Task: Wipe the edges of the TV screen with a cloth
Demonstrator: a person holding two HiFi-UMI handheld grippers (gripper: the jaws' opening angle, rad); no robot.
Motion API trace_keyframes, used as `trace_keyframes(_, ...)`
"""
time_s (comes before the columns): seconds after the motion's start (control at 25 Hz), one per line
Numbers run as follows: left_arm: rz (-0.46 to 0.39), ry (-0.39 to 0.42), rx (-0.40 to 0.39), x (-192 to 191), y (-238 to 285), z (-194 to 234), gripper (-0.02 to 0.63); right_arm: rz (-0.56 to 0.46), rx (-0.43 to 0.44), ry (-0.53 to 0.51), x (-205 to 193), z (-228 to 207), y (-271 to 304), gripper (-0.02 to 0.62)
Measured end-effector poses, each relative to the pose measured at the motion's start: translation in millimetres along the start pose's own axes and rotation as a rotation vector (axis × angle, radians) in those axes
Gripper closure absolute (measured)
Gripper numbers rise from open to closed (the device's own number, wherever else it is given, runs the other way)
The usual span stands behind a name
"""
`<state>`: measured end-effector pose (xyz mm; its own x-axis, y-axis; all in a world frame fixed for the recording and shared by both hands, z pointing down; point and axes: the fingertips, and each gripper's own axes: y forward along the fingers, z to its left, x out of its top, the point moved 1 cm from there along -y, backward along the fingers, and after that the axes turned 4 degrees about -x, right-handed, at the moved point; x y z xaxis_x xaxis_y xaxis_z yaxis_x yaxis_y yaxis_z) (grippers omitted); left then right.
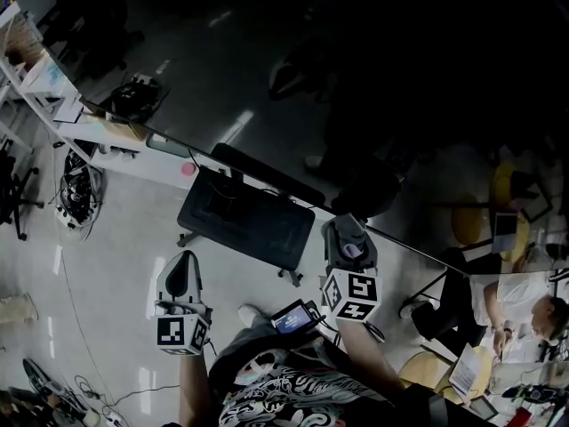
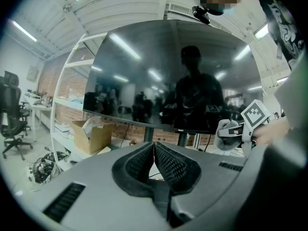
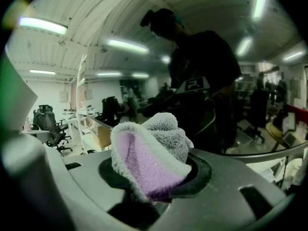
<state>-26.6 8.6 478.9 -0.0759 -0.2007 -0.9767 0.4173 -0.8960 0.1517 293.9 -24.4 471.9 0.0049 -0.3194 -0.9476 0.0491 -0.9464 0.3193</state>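
The TV screen [image 2: 168, 76] is a big dark glossy panel on a black stand; it fills the top of the head view [image 1: 373, 78]. My right gripper [image 1: 348, 238] is shut on a grey and lilac fluffy cloth [image 3: 149, 150], bunched between its jaws, held close to the screen's lower edge [image 3: 269, 153]. In the left gripper view, the right gripper [image 2: 231, 134] shows near the screen's lower right corner. My left gripper [image 1: 181, 278] hangs lower left, away from the screen, its jaws [image 2: 154, 153] shut on nothing.
The TV's black wheeled stand base [image 1: 240, 216] lies between the grippers. White shelving [image 2: 67, 105] with a cardboard box [image 2: 91, 134] stands left. Cables [image 1: 78, 194] lie on the floor. An office chair [image 2: 12, 117] is far left; a seated person [image 1: 533, 314] is right.
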Motion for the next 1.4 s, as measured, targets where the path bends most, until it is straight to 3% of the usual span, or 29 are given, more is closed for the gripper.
trace_keyframes(0.8, -0.011, -0.027, 0.085, -6.1, -33.8, 28.4, 0.588, 0.020, 0.033, 0.052, 3.9, 23.2, 12.1, 0.385)
trace_keyframes(1.4, -0.029, -0.029, 0.114, 0.3, -39.9, 35.8, 0.588, 0.053, -0.089, 0.117, 7.2, 30.2, 16.2, 0.385)
